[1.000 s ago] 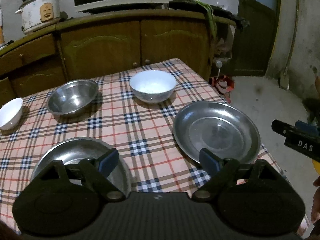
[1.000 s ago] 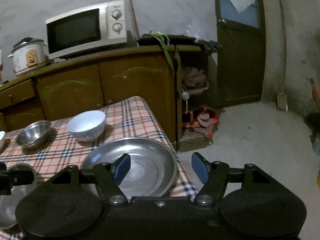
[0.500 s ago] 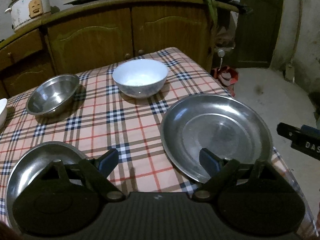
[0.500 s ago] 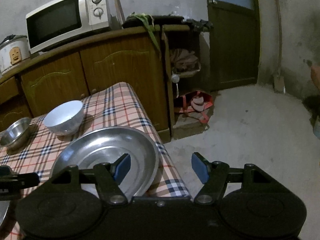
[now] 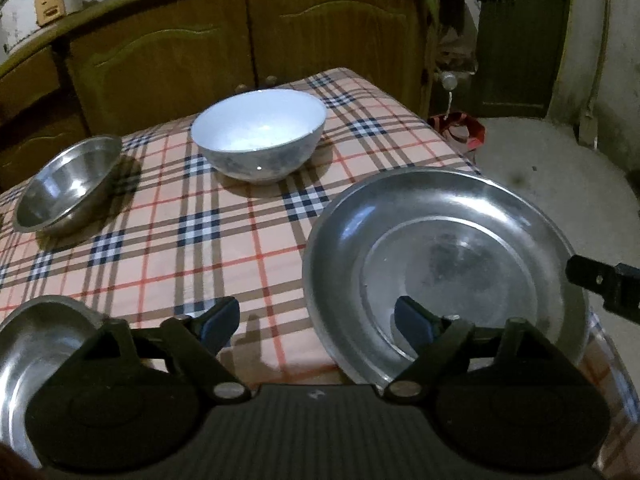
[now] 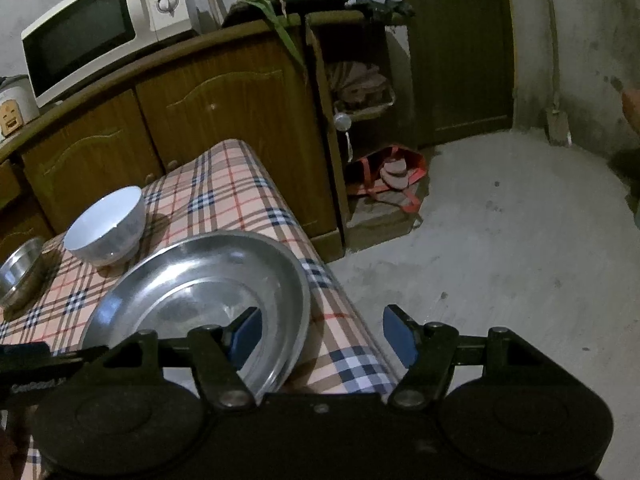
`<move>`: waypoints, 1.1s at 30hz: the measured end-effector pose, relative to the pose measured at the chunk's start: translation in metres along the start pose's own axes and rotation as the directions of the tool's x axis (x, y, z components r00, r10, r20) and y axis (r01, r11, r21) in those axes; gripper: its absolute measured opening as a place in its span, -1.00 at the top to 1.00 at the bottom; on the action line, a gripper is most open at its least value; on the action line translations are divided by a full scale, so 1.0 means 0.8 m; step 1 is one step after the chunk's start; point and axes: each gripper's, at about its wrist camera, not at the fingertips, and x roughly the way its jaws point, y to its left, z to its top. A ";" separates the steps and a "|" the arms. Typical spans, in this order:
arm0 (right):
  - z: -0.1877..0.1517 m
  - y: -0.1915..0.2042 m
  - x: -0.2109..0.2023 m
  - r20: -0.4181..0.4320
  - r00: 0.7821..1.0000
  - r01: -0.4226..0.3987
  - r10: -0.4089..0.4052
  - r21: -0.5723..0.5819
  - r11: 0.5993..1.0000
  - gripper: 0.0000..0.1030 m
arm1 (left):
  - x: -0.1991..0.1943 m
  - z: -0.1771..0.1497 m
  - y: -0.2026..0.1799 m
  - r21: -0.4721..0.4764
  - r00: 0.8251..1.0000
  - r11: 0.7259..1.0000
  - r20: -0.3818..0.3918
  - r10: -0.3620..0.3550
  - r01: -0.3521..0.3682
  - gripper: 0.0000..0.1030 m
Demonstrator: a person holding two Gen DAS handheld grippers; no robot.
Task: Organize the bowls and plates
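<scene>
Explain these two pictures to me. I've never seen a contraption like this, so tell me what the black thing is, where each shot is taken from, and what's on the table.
No robot here: a person holds hand-held tongs in each hand, each with a camera looking along its fingers. One view shows the left tongs, their jaws closing with nothing between them; the other the right tongs, open and empty. On the checked tablecloth sit a large steel plate, a white bowl, a steel bowl and another steel dish. Nothing is held.

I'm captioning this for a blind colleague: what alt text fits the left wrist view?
Left tongs, jaws closing on nothing, straddle the near rim of a steel plate on a plaid tablecloth. Beyond sit a white bowl and steel bowl.
</scene>
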 end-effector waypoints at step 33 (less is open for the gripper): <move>-0.002 0.024 -0.136 0.149 0.989 0.014 -0.010 -0.027 1.000 0.62 | -0.112 -0.001 -0.008 0.077 0.988 0.993 0.124 -0.097 0.088 0.51</move>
